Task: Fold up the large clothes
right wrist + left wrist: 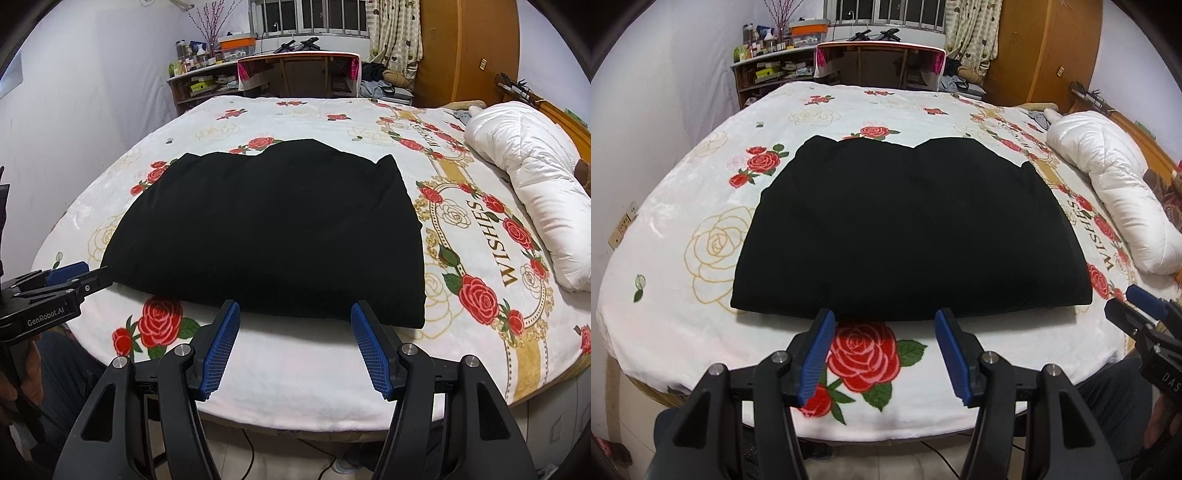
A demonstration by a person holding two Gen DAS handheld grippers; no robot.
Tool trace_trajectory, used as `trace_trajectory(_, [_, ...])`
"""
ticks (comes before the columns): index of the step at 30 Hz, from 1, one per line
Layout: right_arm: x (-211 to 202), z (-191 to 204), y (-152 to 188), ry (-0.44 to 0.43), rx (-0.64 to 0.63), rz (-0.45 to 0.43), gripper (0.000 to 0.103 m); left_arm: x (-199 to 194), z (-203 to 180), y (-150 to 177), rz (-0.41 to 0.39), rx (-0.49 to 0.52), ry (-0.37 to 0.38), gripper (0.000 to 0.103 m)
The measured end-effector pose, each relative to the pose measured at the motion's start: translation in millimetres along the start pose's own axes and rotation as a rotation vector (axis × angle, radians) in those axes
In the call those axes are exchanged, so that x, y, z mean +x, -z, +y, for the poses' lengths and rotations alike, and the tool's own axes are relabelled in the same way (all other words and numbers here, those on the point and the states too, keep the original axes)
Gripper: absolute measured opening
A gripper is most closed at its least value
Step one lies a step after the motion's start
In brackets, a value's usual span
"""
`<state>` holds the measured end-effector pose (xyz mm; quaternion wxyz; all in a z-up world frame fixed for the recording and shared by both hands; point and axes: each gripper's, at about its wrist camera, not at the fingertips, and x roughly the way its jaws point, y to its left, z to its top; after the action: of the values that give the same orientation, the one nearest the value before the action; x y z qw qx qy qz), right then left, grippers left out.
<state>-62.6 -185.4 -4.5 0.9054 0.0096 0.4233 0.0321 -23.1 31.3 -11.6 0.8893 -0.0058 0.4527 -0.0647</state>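
A large black garment (905, 229) lies folded into a rough rectangle on the rose-print blanket (683, 206), its near edge straight and close to the bed's front. It also shows in the right wrist view (273, 236). My left gripper (884, 317) is open and empty, just short of the garment's near edge, toward its middle. My right gripper (295, 308) is open and empty, at the near edge toward the garment's right part. The right gripper appears at the right edge of the left view (1145, 310); the left gripper appears at the left edge of the right view (70, 280).
A white rolled duvet (1115, 184) lies along the right side of the bed by the wooden headboard (565, 114). A desk (879, 62) and cluttered shelves (768, 70) stand beyond the far edge. The blanket (480, 221) surrounds the garment.
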Motion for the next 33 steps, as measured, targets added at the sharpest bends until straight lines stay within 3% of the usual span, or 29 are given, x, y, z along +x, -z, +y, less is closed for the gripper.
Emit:
trace_trajectory(7, [2.6,4.5,1.1,-0.002,-0.012,0.014,0.063,-0.9,2.0,-1.2,-0.001,-0.016,0.031,0.059])
trace_trajectory(33, [6.3,5.0,0.1,-0.002,-0.015,0.021,0.063,-0.1,-1.8,-2.3,0.007,0.002,0.015,0.059])
